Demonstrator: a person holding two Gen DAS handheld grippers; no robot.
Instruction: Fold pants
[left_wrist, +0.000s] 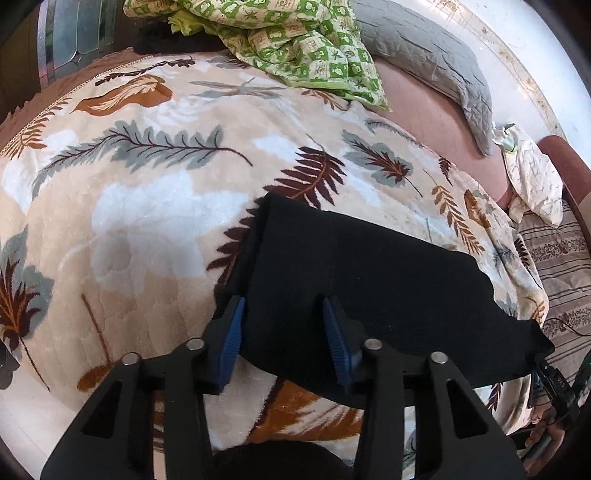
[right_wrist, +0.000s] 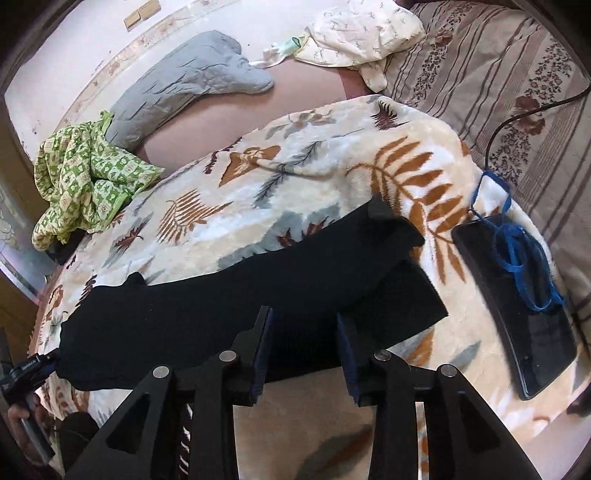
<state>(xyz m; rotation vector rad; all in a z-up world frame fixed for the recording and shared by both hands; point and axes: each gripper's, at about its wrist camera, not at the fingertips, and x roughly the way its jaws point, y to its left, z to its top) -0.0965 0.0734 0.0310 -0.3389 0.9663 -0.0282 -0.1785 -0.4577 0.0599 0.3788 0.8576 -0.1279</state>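
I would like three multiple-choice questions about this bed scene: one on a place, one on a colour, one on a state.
1. Where do the pants lie?
A. on the leaf-patterned blanket
B. on the grey pillow
C. on the floor

2. What colour are the pads of the left tongs?
A. red
B. blue
C. white

3. How do the right tongs stand?
A. shut tight with nothing between
B. out of view
C. jaws apart over the pants' near edge

Answers: 1 A, black cloth stretches across the blanket; 2 B, both ribbed pads show blue; 3 C, a clear gap shows between the jaws with dark cloth in it.
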